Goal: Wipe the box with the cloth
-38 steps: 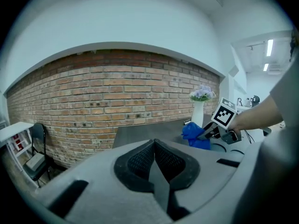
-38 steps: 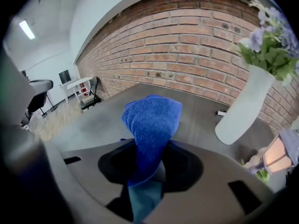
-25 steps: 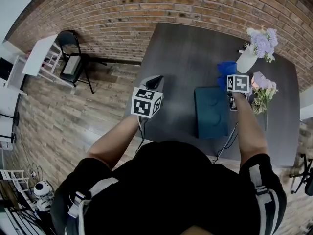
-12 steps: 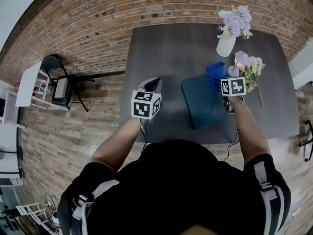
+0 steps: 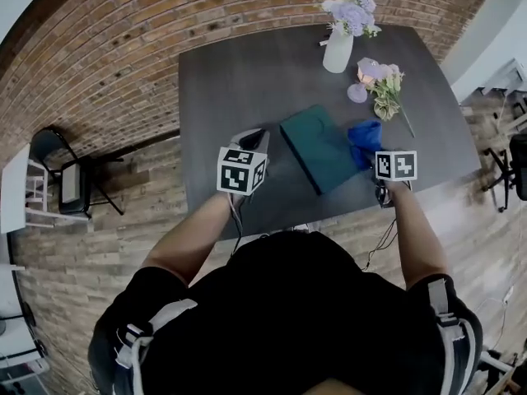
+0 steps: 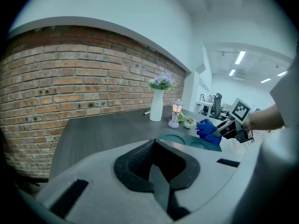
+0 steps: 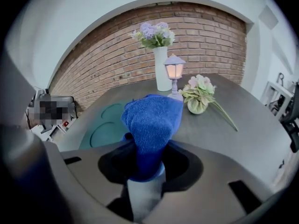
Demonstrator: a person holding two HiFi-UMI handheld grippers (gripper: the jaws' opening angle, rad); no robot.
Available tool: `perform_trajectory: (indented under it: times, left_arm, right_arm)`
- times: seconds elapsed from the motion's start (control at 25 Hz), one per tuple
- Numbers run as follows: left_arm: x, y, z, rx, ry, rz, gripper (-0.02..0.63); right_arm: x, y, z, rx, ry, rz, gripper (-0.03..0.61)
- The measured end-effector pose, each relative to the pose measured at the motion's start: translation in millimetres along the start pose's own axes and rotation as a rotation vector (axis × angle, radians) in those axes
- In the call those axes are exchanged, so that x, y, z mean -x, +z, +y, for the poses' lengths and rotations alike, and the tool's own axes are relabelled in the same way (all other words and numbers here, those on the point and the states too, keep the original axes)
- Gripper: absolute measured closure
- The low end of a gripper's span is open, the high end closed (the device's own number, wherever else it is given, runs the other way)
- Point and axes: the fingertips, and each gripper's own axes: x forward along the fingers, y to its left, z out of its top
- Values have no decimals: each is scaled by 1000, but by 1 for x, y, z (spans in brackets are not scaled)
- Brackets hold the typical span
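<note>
Clamping the cloth (image 7: 152,120), the right gripper (image 7: 145,174) had its jaws tight on a bunched blue wad that stuck forward and up past the tips. It was right at the right edge of the box (image 5: 323,148); whether they touched, I couldn't tell. The box was a flat dark-teal slab with two round dimples on top. Its long axis ran diagonally, far-left to near-right, by the near edge of the table (image 5: 239,81). The left gripper (image 6: 159,181) hung left of the box, jaws together, nothing in them.
</note>
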Motion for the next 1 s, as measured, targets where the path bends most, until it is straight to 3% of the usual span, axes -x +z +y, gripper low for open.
perform_trajectory:
  times: [0.2,0.36,0.48,0.6,0.68,0.88,1.0]
  left_arm:
    - [7,-18,-5,22,-59,4,604]
    - [18,-34,-1,46,-87,11,604]
    - [28,-40,9,80,-90,-2,604]
    - [42,-48,16,136,-85,-19,604]
    - [52,-51,24,161,-62,-35,604]
    - [89,-60,62,304,66,-70,604]
    - [111,-58,83,322,181,-106,604]
  right_arm:
    - [32,-37,-2,-69,-78,31,436]
    - [50,-54,12,-57,-115,62,436]
    - [59,-46,16,-26,-176,59,436]
    - [64,-21,23,15,-222,30,436]
    - [59,10,34,45,-206,-13,436]
    - [21,112,83,44,-42,-162,436]
    - [-8,159,112,106,38,-194,436]
